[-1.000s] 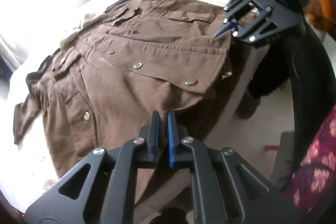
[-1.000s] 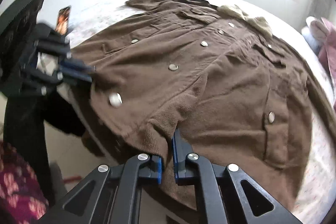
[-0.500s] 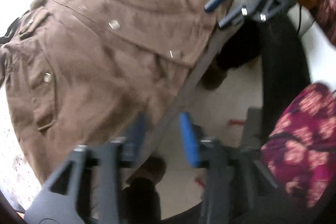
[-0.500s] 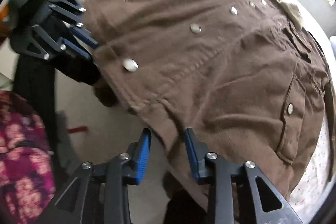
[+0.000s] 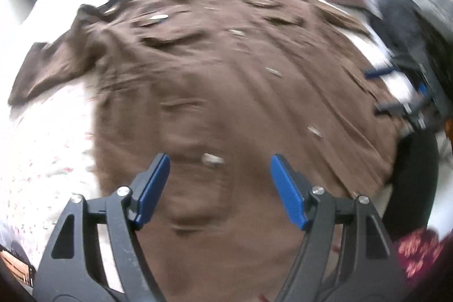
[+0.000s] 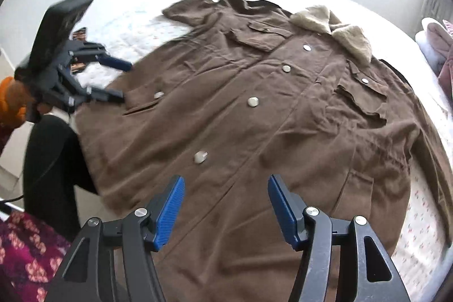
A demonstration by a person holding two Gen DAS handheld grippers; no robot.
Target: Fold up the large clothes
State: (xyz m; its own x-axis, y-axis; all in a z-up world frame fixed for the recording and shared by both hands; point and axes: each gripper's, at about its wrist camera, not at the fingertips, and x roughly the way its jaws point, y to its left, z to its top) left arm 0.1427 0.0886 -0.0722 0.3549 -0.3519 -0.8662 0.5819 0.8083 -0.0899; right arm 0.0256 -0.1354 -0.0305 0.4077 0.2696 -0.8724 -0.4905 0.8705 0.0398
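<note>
A large brown jacket (image 6: 240, 132) with metal snaps and a pale fleece collar (image 6: 334, 30) lies spread front-up on the bed. The left wrist view is blurred by motion, but the same jacket (image 5: 226, 89) fills it. My left gripper (image 5: 219, 157) hovers above the lower front, its jaws opening with nothing between them. My right gripper (image 6: 226, 179) hangs over the hem near the snap line, jaws also opening and empty. The left gripper (image 6: 123, 81) shows by the jacket's left edge, and the right gripper (image 5: 376, 92) at its right edge.
The bed (image 6: 424, 217) has a white sheet with a small print. Pillows (image 6: 441, 47) lie at the far right. A person's dark trouser leg (image 6: 51, 174) and patterned garment (image 6: 25, 254) stand at the bed's near-left edge, with floor (image 6: 11, 149) beside them.
Both grippers were shut on the jacket's hem a second ago; both have let go and opened. The left one has swung and rolled over the jacket, and the right has lifted back.
</note>
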